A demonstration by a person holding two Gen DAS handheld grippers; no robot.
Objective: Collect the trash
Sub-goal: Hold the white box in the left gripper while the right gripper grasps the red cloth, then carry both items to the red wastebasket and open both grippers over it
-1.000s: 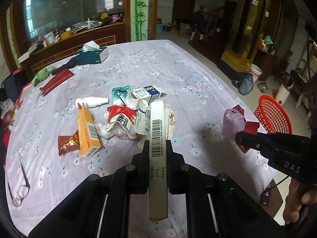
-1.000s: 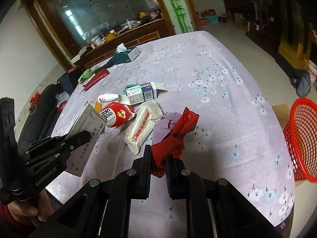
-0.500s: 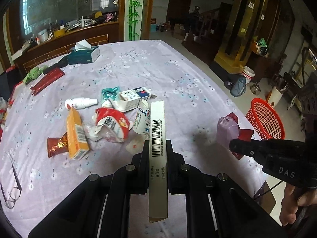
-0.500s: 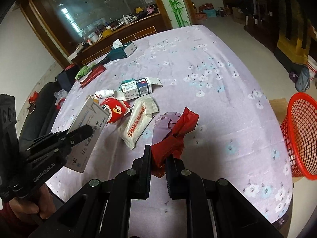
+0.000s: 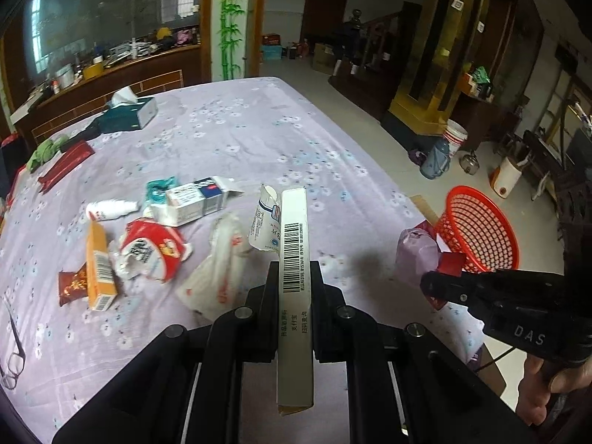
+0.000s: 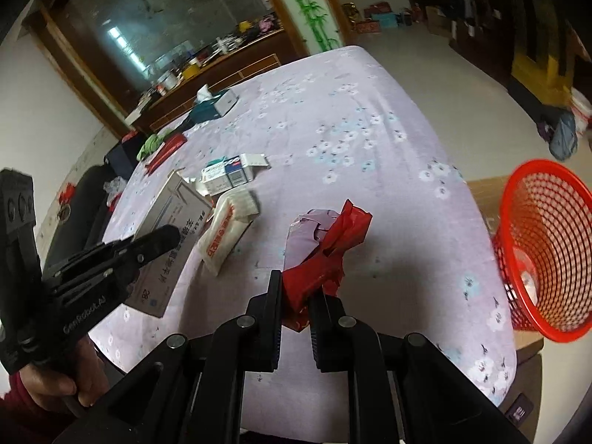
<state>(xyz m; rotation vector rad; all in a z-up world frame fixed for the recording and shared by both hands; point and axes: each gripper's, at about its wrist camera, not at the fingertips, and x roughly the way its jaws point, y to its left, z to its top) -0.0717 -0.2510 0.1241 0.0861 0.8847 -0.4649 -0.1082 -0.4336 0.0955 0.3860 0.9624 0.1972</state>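
The left gripper point(image 5: 295, 277) is closed on a long grey carton point(image 5: 295, 255). The carton stands on its narrow edge between the two fingers, barcode face up, in the lower centre of the left wrist frame. In the right wrist frame the same carton appears at the left edge, held clear of the table.

The right gripper point(image 6: 296, 292) is clamped on a red wrapper point(image 6: 325, 262) with a lilac pouch point(image 6: 303, 236) bunched against it. This bundle sits at lower centre of the right wrist frame, raised above the table. In the left wrist frame it appears at the right, just beside the red mesh basket point(image 5: 477, 233).

The basket stands on the floor off the table's right edge, tilted, with its opening facing the grippers.

Remaining trash lies on the lilac flowered tablecloth point(image 5: 229, 137), left of centre in the left wrist frame:
- a white pouch point(image 5: 218, 266) with red print, nearest the left gripper;
- a torn red and white packet point(image 5: 151, 251);
- an orange box point(image 5: 98, 266) touching a brown wrapper point(image 5: 70, 285);
- a white bottle point(image 5: 111, 209);
- an opened blue and white carton point(image 5: 196, 201).

A teal tissue box point(image 5: 129, 114) sits at upper left. Spectacles point(image 5: 14, 355) lie at the lower left edge.

A hand point(image 6: 63, 373) grips the left gripper's handle at lower left of the right wrist frame.
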